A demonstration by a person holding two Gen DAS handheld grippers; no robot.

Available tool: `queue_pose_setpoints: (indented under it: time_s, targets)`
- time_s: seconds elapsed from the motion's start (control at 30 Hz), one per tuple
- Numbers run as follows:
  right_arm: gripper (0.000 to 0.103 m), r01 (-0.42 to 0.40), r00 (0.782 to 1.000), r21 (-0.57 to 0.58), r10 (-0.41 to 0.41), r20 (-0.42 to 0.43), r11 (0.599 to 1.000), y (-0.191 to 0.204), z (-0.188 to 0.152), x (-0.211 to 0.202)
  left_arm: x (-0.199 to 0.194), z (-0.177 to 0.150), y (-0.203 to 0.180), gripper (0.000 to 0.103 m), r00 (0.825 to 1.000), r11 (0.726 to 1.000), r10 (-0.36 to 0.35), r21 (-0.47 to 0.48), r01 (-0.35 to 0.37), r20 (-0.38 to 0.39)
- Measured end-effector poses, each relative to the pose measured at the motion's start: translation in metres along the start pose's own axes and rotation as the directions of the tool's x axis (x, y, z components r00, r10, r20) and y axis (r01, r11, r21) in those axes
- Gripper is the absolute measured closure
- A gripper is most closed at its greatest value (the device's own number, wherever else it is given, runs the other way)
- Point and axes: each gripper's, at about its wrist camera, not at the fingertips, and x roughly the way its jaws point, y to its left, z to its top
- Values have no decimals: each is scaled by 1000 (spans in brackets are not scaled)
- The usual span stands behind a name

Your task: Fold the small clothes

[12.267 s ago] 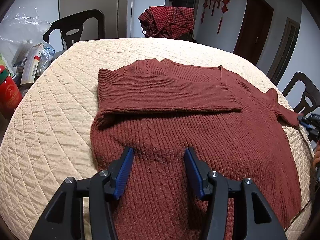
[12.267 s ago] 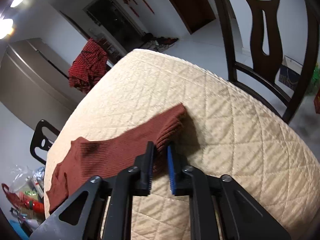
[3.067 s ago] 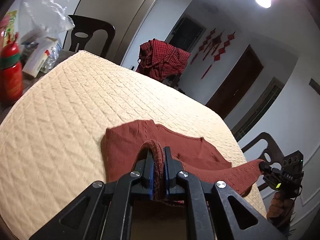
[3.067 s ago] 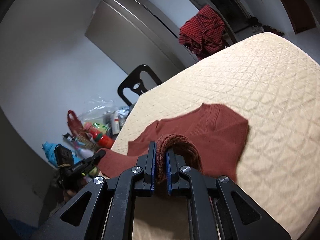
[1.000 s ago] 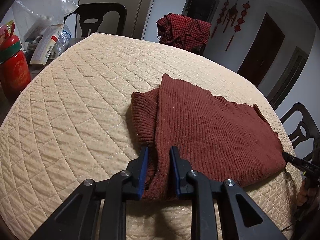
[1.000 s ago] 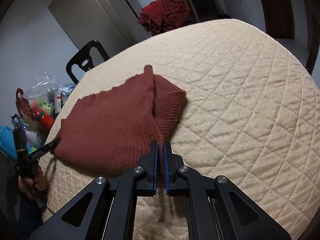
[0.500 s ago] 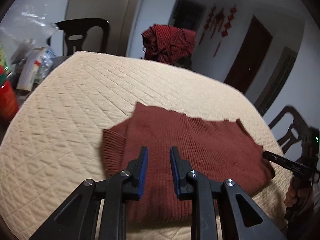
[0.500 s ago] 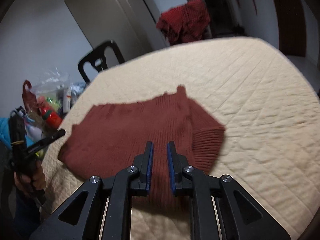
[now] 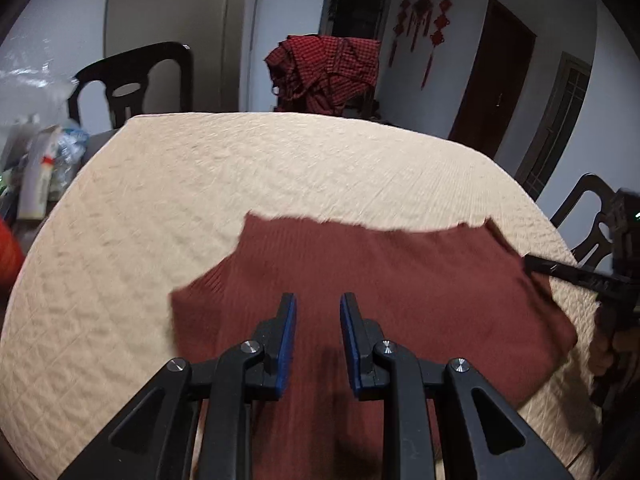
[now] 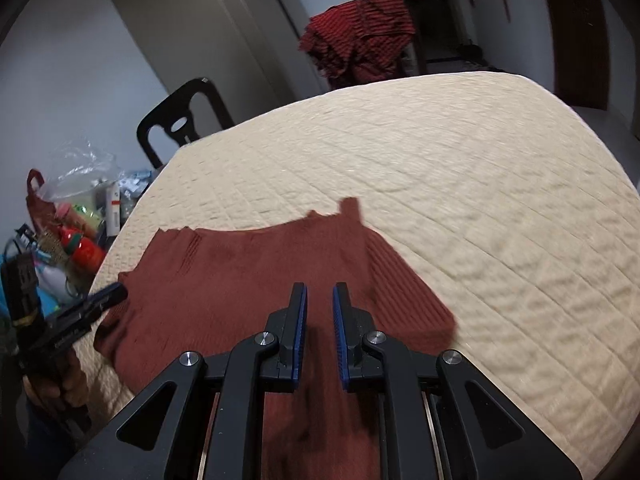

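So both claws have just let go: a second ago each was pinching a corner of the rust-red sweater (image 9: 400, 304), and now the left gripper (image 9: 318, 336) and right gripper (image 10: 320, 328) hang released above it with nothing between the fingers. The sweater sits folded in half across the lower middle of both frames on the quilted table (image 9: 280, 168). That fold looks done, maybe one more to go. Labels on the clutter (image 10: 80, 236) at far left are too blurry to read.
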Motion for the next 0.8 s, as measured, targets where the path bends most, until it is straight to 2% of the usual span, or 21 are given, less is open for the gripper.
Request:
queue_pose_setpoints:
  time_s: [0.07, 0.17, 0.37, 0.5, 0.63, 0.8]
  targets:
    - [90, 32, 999, 34, -31, -33, 999, -10, 6, 12, 15, 8, 3, 78, 1000, 1000, 10, -9, -10, -27]
    - [91, 17, 1000, 72, -16, -16, 997, -24, 12, 13, 31, 3, 17, 78, 997, 999, 31, -34, -34, -76]
    - [91, -19, 1000, 97, 19, 0, 995, -31, 14, 10, 25, -7, 27, 78, 999, 999, -12, -53, 10, -31]
    - [89, 0, 1000, 93, -2, 23, 996, -23, 11, -4, 14, -8, 25, 78, 1000, 998, -6, -60, 4, -22]
    - [89, -39, 998, 43, 37, 41, 998, -7, -11, -31, -14, -18, 25, 78, 1000, 999, -5, -44, 5, 13]
    - [89, -97, 995, -9, 97, 15, 995, 24, -55, -48, -38, -41, 10, 78, 996, 994, -89, -63, 89, -3]
